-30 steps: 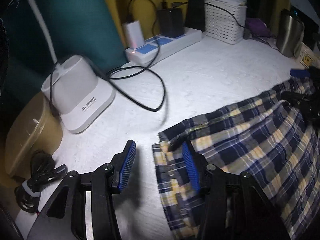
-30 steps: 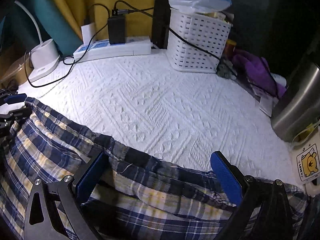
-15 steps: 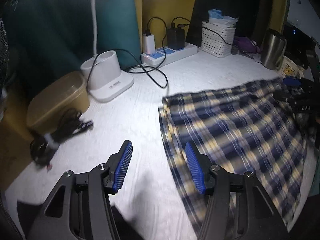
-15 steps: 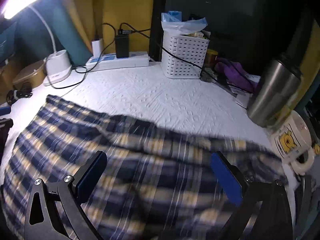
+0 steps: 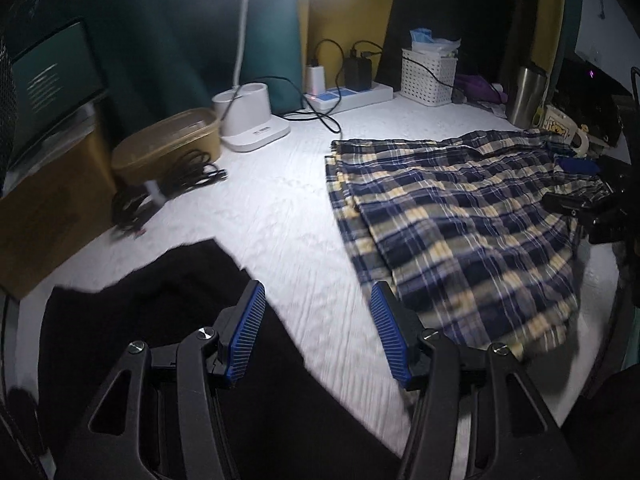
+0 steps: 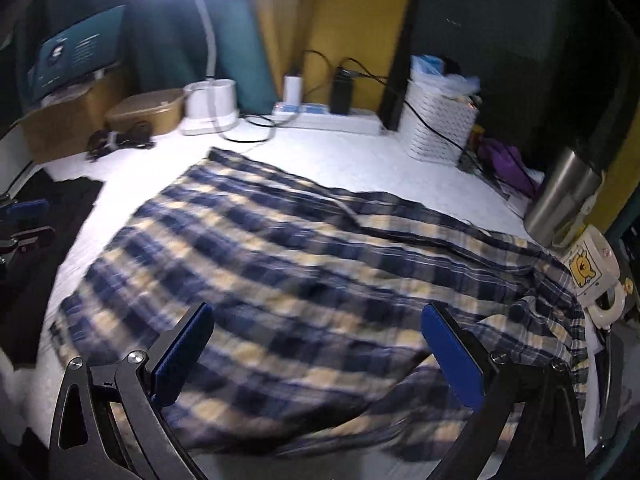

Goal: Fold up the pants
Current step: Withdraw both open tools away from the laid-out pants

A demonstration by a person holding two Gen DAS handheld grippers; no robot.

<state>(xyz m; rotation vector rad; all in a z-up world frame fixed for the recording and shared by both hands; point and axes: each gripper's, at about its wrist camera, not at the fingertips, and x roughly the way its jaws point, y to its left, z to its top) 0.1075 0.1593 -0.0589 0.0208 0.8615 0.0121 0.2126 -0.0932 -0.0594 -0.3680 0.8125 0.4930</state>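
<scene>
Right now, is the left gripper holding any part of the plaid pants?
No. The left gripper is open with only white bedding between its blue pads, and the plaid pants lie flat beside it, untouched.

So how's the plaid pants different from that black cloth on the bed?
The plaid pants are navy and yellow check; the black cloth is plain. The pants lie spread at the middle of the bed, the cloth at its left, near edge. Both rest on the white cover, ungripped.

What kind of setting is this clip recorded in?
Probably a cluttered home desk or bedroom corner: plaid pants lie on a white textured cover, with a power strip, desk lamp and cartoon mug around.
</scene>
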